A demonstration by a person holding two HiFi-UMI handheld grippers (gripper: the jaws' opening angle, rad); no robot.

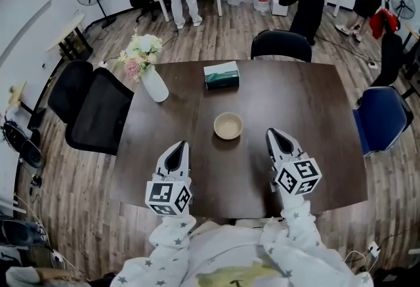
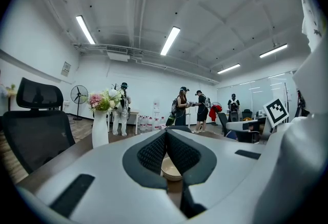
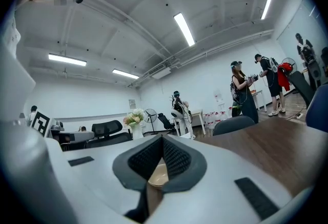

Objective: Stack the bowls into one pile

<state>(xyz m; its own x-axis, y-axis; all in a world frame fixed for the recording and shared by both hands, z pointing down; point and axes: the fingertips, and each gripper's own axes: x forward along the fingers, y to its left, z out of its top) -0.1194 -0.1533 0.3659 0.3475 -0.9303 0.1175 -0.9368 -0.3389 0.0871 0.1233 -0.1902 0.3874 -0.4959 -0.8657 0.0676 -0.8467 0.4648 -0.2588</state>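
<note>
A beige bowl (image 1: 228,125) sits alone at the middle of the dark wooden table (image 1: 298,98); whether other bowls are nested inside it I cannot tell. My left gripper (image 1: 179,146) hovers near the front edge, left of and nearer than the bowl, jaws shut and empty. My right gripper (image 1: 272,132) is just right of the bowl, also shut with nothing held. In the left gripper view the bowl (image 2: 170,169) shows beyond the touching jaw tips of the left gripper (image 2: 166,133). The right gripper view shows the bowl (image 3: 156,177) behind the closed right gripper (image 3: 162,138).
A green tissue box (image 1: 222,75) lies at the table's far side, a white vase with flowers (image 1: 154,84) at the far left corner. Black chairs (image 1: 98,111) stand left and behind, a blue chair (image 1: 382,116) to the right. Several people stand at the room's back.
</note>
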